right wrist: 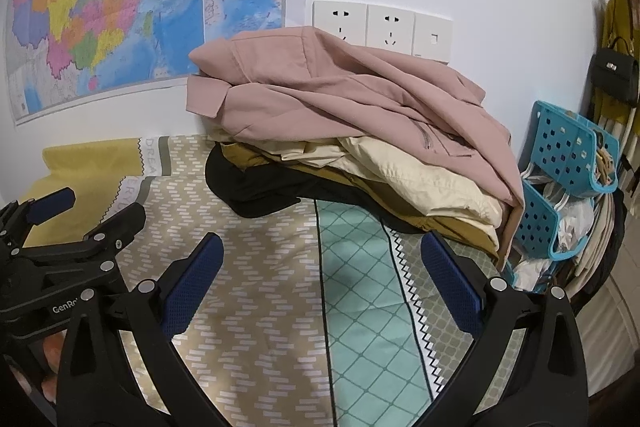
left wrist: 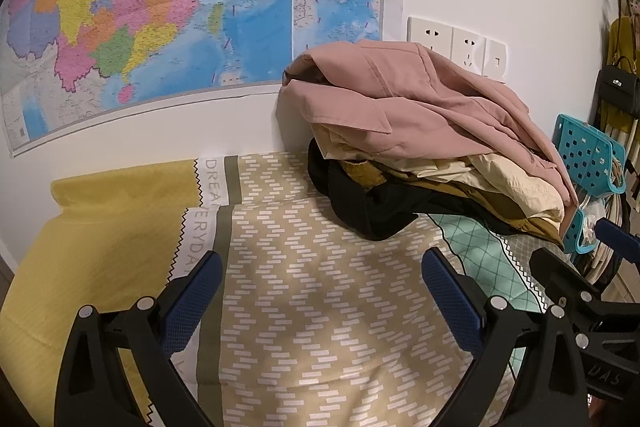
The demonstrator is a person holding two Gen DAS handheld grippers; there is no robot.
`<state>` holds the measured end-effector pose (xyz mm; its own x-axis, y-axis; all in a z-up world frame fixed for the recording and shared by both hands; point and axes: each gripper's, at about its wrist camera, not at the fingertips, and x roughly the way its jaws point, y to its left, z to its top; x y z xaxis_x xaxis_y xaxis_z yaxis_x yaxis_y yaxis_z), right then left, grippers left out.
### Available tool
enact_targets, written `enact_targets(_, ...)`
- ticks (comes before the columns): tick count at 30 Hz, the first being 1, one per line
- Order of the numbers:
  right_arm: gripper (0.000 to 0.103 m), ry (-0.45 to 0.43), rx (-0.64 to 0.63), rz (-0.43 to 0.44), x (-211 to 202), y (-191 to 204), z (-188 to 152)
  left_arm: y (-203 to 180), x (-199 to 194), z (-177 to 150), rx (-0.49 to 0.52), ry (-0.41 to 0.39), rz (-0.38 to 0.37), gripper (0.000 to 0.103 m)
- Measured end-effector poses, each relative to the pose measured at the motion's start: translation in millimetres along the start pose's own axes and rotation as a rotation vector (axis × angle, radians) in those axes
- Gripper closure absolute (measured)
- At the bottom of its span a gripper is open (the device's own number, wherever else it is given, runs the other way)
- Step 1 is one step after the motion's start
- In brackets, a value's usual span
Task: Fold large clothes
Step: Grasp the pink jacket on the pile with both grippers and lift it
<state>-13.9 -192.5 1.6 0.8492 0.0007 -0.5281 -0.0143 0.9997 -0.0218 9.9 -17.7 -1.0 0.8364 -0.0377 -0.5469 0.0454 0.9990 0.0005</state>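
A pile of clothes lies on the patterned bedspread (left wrist: 312,307) against the wall. A pink jacket (left wrist: 420,107) is on top, over a cream garment (left wrist: 516,187), a mustard one and a black one (left wrist: 380,211). The pile also shows in the right wrist view, with the pink jacket (right wrist: 360,99) on top. My left gripper (left wrist: 320,279) is open and empty, above the bedspread in front of the pile. My right gripper (right wrist: 320,259) is open and empty, to the right of the left one, which shows at the left edge (right wrist: 60,219).
A map (left wrist: 160,7) hangs on the white wall, with wall sockets (left wrist: 456,47) beside it. Blue plastic baskets (right wrist: 560,163) stand at the bed's right end. A black handbag (right wrist: 614,71) hangs at the far right. A yellow part of the cover (left wrist: 100,227) lies at the left.
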Motion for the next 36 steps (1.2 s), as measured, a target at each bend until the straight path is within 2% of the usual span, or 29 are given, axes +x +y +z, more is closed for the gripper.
enact_targets(4,0.005,-0.008,-0.014,0.013,3,-2,6,-2,5,6,0.009,-0.006,-0.006,0.007)
enact_targets(9,0.005,-0.030,-0.051,0.037,10,-7,23,1,22,20,-0.010,0.017,-0.060,0.007)
enact_targets(13,0.005,-0.071,-0.124,0.062,19,-9,48,2,42,35,-0.027,0.025,-0.074,0.007)
enact_targets(15,0.005,-0.085,-0.164,0.044,26,-9,61,2,52,42,-0.035,0.026,-0.090,0.007)
enact_targets(18,0.005,-0.110,-0.227,0.075,45,-10,87,4,66,52,-0.052,0.016,-0.092,0.007)
enact_targets(21,0.006,-0.092,-0.270,0.126,71,-8,114,12,82,59,-0.082,0.012,-0.100,0.007)
enact_targets(25,0.006,-0.053,-0.360,0.129,115,3,146,25,106,65,-0.117,0.037,-0.103,0.007)
enact_targets(29,0.006,0.009,-0.415,0.182,152,13,166,35,121,66,-0.117,0.042,-0.089,0.007)
enact_targets(32,0.006,0.005,-0.450,0.188,171,19,178,40,127,66,-0.122,0.043,-0.101,0.007)
enact_targets(36,0.006,0.045,-0.485,0.266,190,23,190,43,132,65,-0.107,0.030,-0.122,0.007)
